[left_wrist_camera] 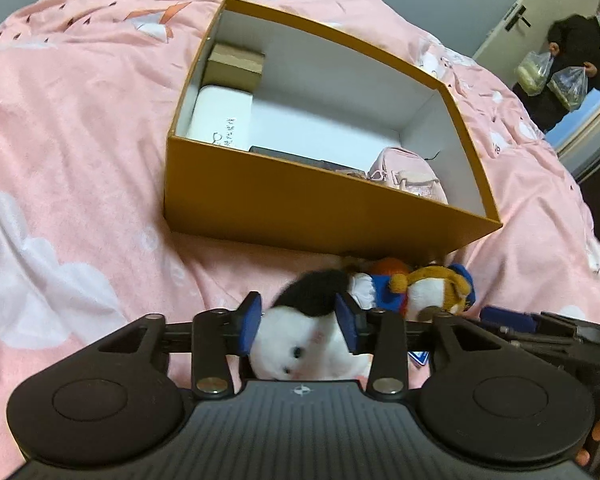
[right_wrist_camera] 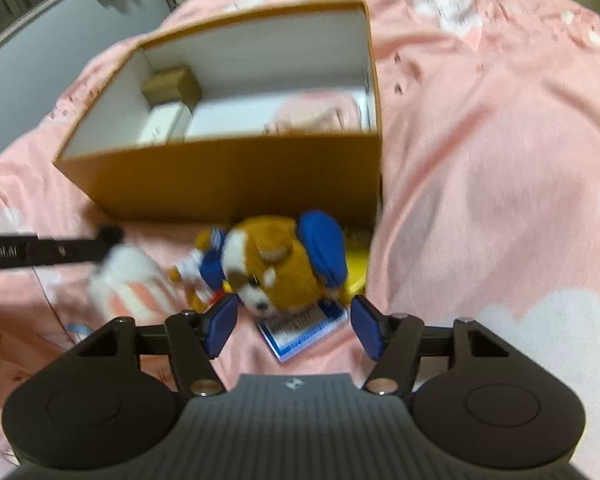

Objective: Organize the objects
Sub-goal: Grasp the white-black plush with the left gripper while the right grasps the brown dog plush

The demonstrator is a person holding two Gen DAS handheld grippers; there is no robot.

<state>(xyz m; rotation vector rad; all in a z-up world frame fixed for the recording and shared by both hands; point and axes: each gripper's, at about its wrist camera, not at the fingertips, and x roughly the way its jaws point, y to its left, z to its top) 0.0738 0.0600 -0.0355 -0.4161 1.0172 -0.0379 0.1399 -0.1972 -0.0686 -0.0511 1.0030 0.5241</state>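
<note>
A white plush toy with a black top (left_wrist_camera: 300,344) lies face up between the blue pads of my left gripper (left_wrist_camera: 300,322). The pads stand close to its sides and I see no squeeze, so the gripper is open. In the right wrist view the same toy (right_wrist_camera: 128,280) lies under a left finger (right_wrist_camera: 40,254). My right gripper (right_wrist_camera: 294,328) is open, its pads wide apart around a brown dog plush with a blue hat (right_wrist_camera: 272,268), also seen in the left wrist view (left_wrist_camera: 428,288). Both toys lie on the bed before the orange box (left_wrist_camera: 300,208).
The open orange box (right_wrist_camera: 220,184) holds a small brown carton (left_wrist_camera: 236,64), a white box (left_wrist_camera: 224,120) and a pink bag (left_wrist_camera: 408,176). A blue-and-white card (right_wrist_camera: 304,328) and something yellow (right_wrist_camera: 356,264) lie by the dog. A pink bedspread (left_wrist_camera: 80,160) covers the bed. A person (left_wrist_camera: 580,60) with plastic bags stands in the doorway.
</note>
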